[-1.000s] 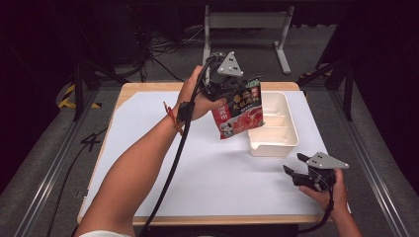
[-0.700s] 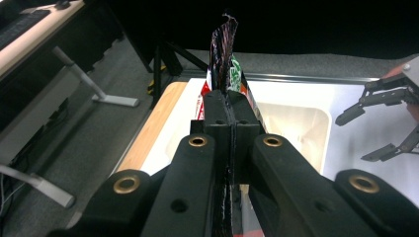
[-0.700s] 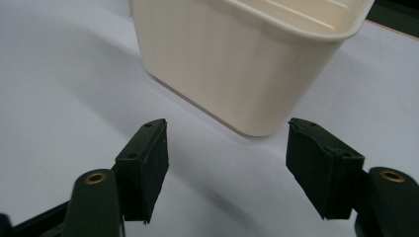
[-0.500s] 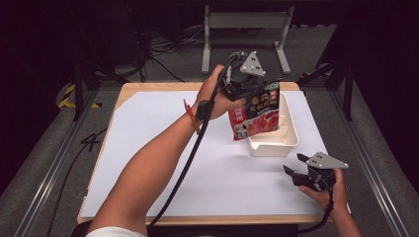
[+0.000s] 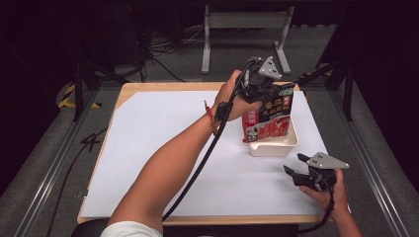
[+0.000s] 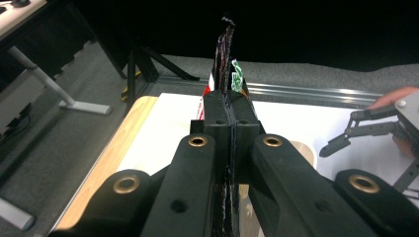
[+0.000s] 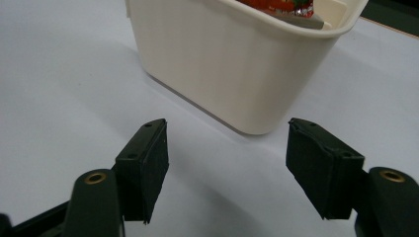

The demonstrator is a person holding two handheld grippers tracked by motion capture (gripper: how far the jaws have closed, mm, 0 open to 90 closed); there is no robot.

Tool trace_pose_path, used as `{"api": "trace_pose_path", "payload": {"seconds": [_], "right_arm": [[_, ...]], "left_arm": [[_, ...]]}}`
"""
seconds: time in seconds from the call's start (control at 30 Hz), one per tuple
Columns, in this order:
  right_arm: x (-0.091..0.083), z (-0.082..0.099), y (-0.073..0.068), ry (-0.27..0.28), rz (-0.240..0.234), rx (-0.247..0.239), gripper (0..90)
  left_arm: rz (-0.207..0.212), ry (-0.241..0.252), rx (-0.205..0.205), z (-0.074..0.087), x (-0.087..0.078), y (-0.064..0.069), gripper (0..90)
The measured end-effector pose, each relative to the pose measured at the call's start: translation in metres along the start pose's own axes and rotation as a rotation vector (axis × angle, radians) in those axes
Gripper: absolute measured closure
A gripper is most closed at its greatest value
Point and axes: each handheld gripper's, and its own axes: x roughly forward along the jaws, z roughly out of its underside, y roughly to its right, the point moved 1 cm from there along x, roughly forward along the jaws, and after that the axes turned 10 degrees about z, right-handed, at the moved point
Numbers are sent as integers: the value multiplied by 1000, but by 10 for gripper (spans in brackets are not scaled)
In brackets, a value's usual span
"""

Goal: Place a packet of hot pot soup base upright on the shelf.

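Carried rightward since half a second ago, the red-and-black snack packet [image 5: 267, 118] now hangs upright with its lower end inside the cream plastic tub [image 5: 274, 146], pinched at its top by the left gripper [image 5: 262, 89], while the right gripper [image 5: 296, 170] rests wide open, empty, near the tub.

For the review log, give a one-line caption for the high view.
Left gripper holds a snack packet upright in a cream bin; right gripper, open, waits beside it.
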Motion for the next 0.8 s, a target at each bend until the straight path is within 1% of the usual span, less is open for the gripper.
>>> {"api": "trace_pose_path", "payload": {"seconds": [0.1,0.13,0.2,0.33,0.37,0.4,0.43,0.47,0.53,0.63,0.7,0.73,0.8], "right_arm": [[0,0,0,-3,1,1,328],[0,0,0,-3,1,0,328],[0,0,-1,-3,0,-2,328],[1,0,0,-5,-1,-3,328],[1,0,0,-5,-1,-4,328],[1,0,-1,-5,-1,-4,328],[1,0,0,-4,-2,-4,328],[1,0,0,-5,-2,-5,328],[1,0,-1,-7,-2,-3,328],[1,0,-1,-9,-4,-8,328],[1,0,-1,-9,-4,-8,328],[1,0,-1,-10,-5,-8,328],[2,0,-1,-12,-5,-7,328]], "left_arm": [[0,3,-14,-2,6,0,896],[-8,1,-10,-3,6,-1,896],[-8,13,-17,-7,4,-2,896],[-12,14,-13,-13,3,-3,896],[-13,19,-19,-13,3,-4,896],[-1,25,-30,-12,4,-4,896],[0,29,-39,-11,5,-5,895],[2,38,-55,-10,7,-5,896],[24,43,-79,-10,10,-5,896],[31,47,-78,-10,14,-2,895],[39,60,-108,-11,16,-1,895],[49,62,-113,-12,15,-1,895],[44,62,-114,-15,14,1,895]]}}
